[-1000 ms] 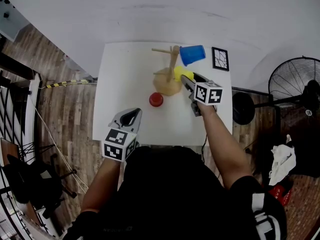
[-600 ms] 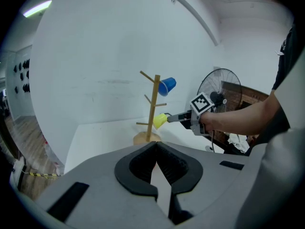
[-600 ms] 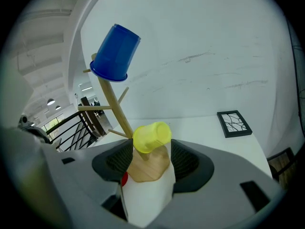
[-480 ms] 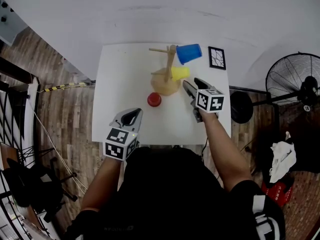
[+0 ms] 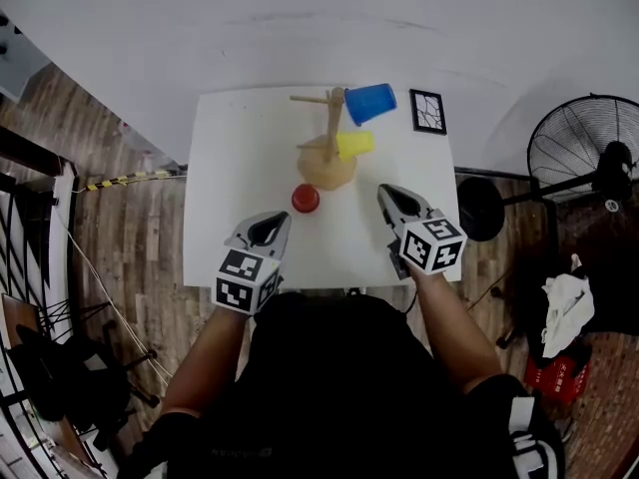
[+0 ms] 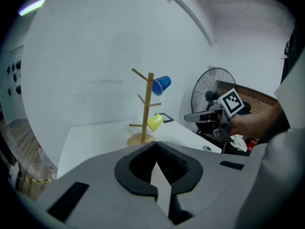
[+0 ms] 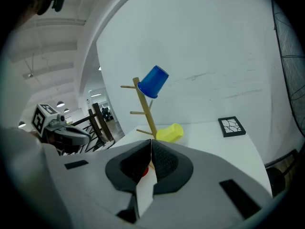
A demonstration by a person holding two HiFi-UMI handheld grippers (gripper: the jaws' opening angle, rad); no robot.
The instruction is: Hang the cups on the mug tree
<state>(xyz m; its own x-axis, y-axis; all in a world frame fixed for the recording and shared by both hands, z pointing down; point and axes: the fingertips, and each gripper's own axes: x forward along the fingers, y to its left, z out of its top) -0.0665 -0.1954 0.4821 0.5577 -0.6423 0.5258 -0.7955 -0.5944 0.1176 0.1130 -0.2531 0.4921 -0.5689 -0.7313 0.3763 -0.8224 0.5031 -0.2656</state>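
Observation:
The wooden mug tree (image 5: 330,133) stands at the far middle of the white table (image 5: 225,168). A blue cup (image 5: 369,103) hangs upside down on an upper peg, and a yellow cup (image 5: 354,145) hangs on a lower peg. A red cup (image 5: 306,199) stands on the table in front of the tree's base. My right gripper (image 5: 388,193) is near the right front, apart from the yellow cup; its jaws have just been closing and are shut with nothing between them. My left gripper (image 5: 276,221) hovers shut and empty at the front left. The tree (image 6: 149,106) (image 7: 145,109) shows in both gripper views.
A small black picture frame (image 5: 429,111) stands at the table's far right corner. A floor fan (image 5: 584,148) is off the table's right side. A wall runs behind the table and wooden floor lies to the left.
My right gripper drew back from the yellow cup toward the table's near edge and shut its jaws. The yellow cup stayed on its peg. The left gripper kept still.

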